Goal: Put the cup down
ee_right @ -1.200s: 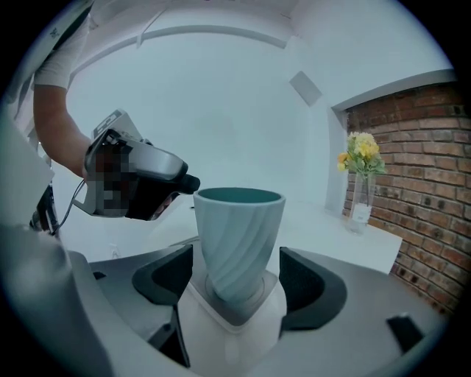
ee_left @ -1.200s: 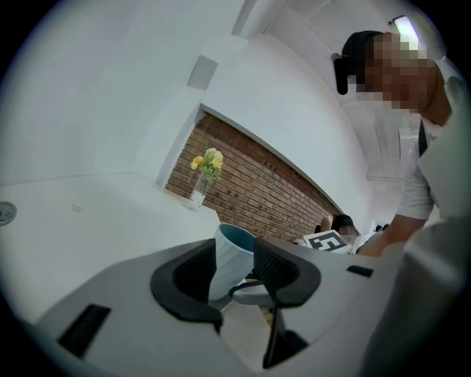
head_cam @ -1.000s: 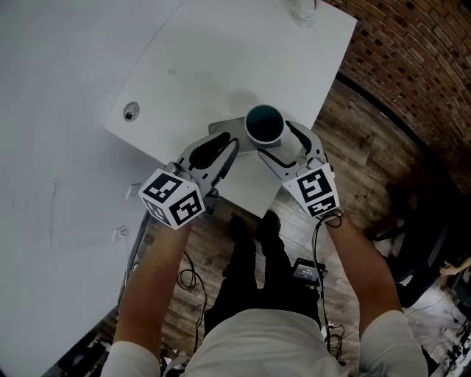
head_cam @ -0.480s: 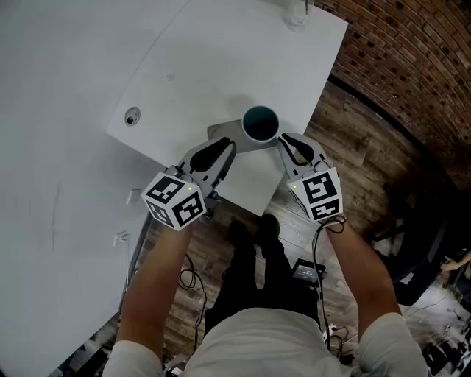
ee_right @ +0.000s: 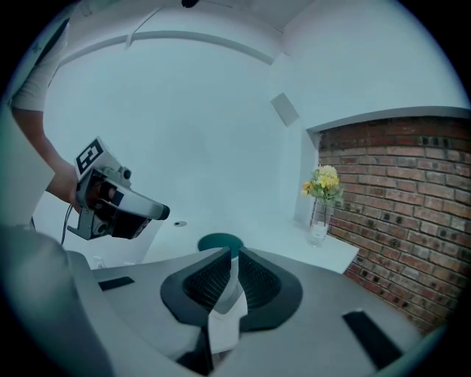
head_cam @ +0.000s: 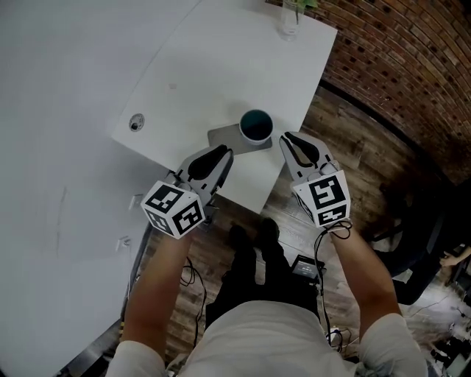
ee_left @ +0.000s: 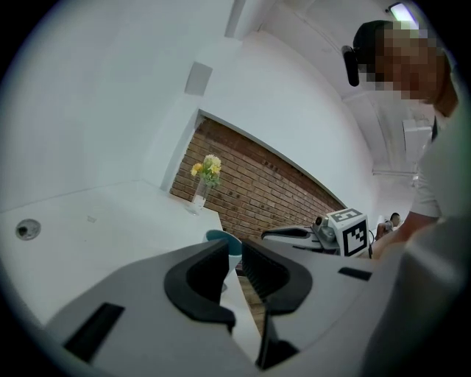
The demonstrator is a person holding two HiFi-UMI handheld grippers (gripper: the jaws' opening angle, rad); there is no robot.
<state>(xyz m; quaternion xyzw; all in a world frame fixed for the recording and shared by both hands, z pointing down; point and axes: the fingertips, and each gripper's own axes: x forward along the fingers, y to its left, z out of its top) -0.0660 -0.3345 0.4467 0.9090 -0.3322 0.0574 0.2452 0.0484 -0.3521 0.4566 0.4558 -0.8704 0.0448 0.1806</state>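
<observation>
A white cup [head_cam: 256,125] with a teal inside stands upright on a grey mat [head_cam: 224,137] near the front edge of the white table [head_cam: 206,59]. My left gripper [head_cam: 222,152] hovers just short of the mat, shut and empty. The right gripper [head_cam: 285,137] hangs to the right of the cup, clear of it; its jaws have just been closing and nothing is between them. In the left gripper view the cup [ee_left: 224,239] shows beyond the shut left gripper [ee_left: 235,254]. In the right gripper view the cup [ee_right: 221,241] sits beyond the right gripper [ee_right: 232,254].
A glass vase with yellow flowers [head_cam: 289,18] stands at the table's far corner. A round cable hole [head_cam: 136,122] lies on the table's left. A brick wall [head_cam: 412,66] and wooden floor [head_cam: 353,147] lie to the right, past the table edge.
The right gripper let go of the cup, shut its jaws and drew back and up. The left gripper also shut and pulled back. The cup stays on the mat.
</observation>
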